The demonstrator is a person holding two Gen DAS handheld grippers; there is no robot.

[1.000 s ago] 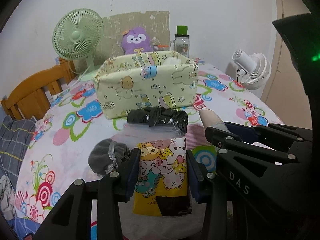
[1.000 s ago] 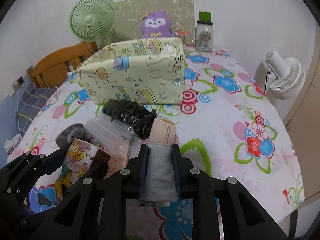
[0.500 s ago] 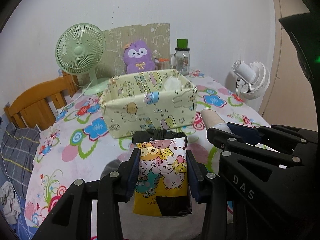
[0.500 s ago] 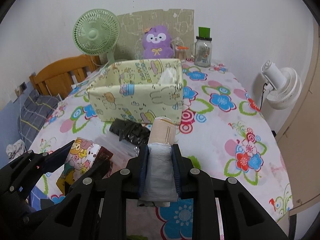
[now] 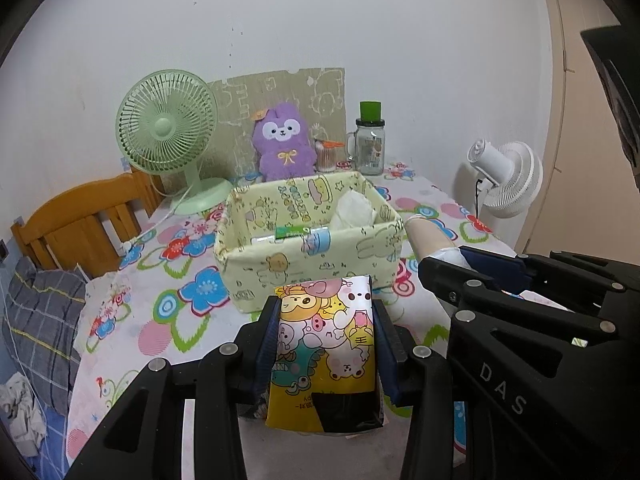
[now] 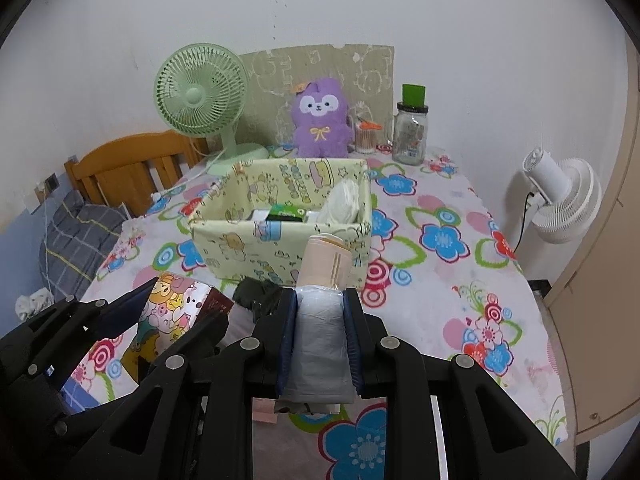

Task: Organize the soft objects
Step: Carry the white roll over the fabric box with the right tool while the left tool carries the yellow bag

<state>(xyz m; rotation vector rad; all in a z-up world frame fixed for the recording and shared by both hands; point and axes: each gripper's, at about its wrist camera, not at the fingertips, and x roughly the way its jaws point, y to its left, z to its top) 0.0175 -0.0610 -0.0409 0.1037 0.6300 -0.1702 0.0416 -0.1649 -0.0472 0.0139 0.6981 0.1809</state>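
Left wrist view is showing the flowered tablecloth (image 5: 168, 280) spreading under everything, with the yellow fabric bin (image 5: 308, 252) sitting mid-table as landmark. Behind the bin, the green fan (image 5: 168, 136) and purple plush (image 5: 285, 142) are standing against the wall; a white fan (image 5: 506, 180) is sitting off to its right. In front of the bin, the left gripper (image 5: 325, 344) is clamping a cartoon-printed packet (image 5: 325, 352) upright. Just right of that, near the bin's front corner, the right gripper (image 6: 318, 344) is squeezing a grey-and-beige roll (image 6: 322, 304).
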